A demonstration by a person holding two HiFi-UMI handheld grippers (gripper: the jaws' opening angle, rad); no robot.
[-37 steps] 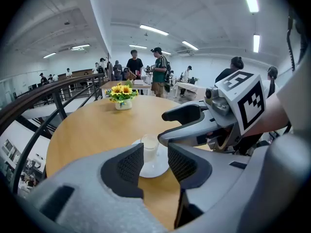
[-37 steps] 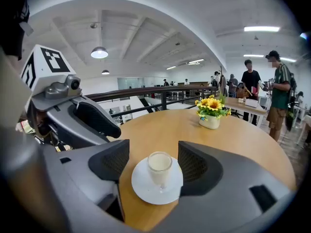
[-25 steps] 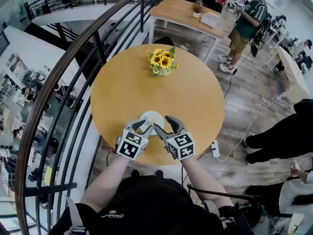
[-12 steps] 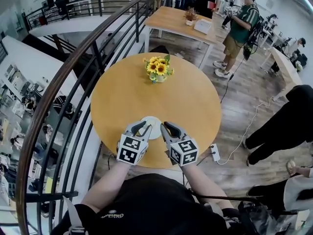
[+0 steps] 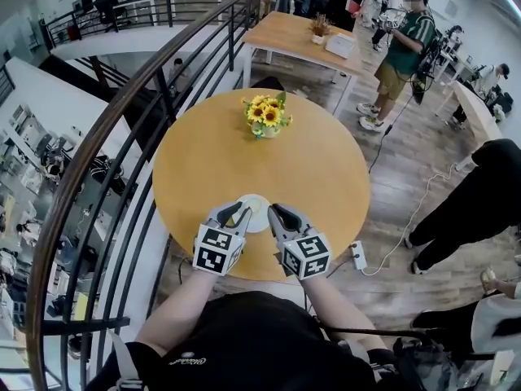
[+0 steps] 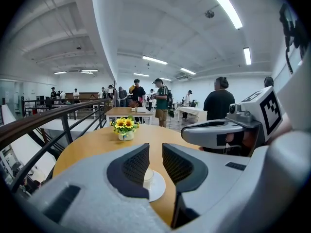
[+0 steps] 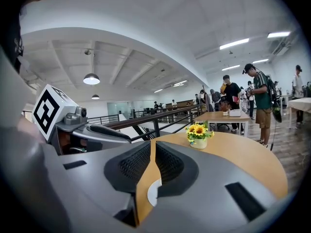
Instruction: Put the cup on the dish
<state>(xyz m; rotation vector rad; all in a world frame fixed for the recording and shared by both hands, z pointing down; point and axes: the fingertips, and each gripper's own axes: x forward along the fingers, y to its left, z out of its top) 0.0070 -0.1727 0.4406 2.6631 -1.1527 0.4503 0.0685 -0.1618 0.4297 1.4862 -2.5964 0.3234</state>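
A small pale cup (image 5: 253,206) stands upright on a white dish (image 5: 259,221) near the front edge of the round wooden table (image 5: 326,169). My left gripper (image 5: 240,211) sits at the dish's left edge, jaws slightly apart with nothing between them. In the left gripper view, the cup (image 6: 147,174) and dish (image 6: 158,187) lie just beyond its tips (image 6: 155,152). My right gripper (image 5: 275,212) hovers at the dish's right edge, shut and empty. The right gripper view shows the jaws (image 7: 153,149) closed together, with a sliver of dish (image 7: 151,193) below.
A vase of sunflowers (image 5: 264,114) stands at the table's far side. A curved dark railing (image 5: 122,137) runs along the left over a drop. People stand at the right and back, near a rectangular table (image 5: 301,31). A power strip (image 5: 358,257) lies on the floor.
The right gripper's jaws have gone from wide open to shut, and it has drawn back a little from the cup. The left gripper has barely moved.
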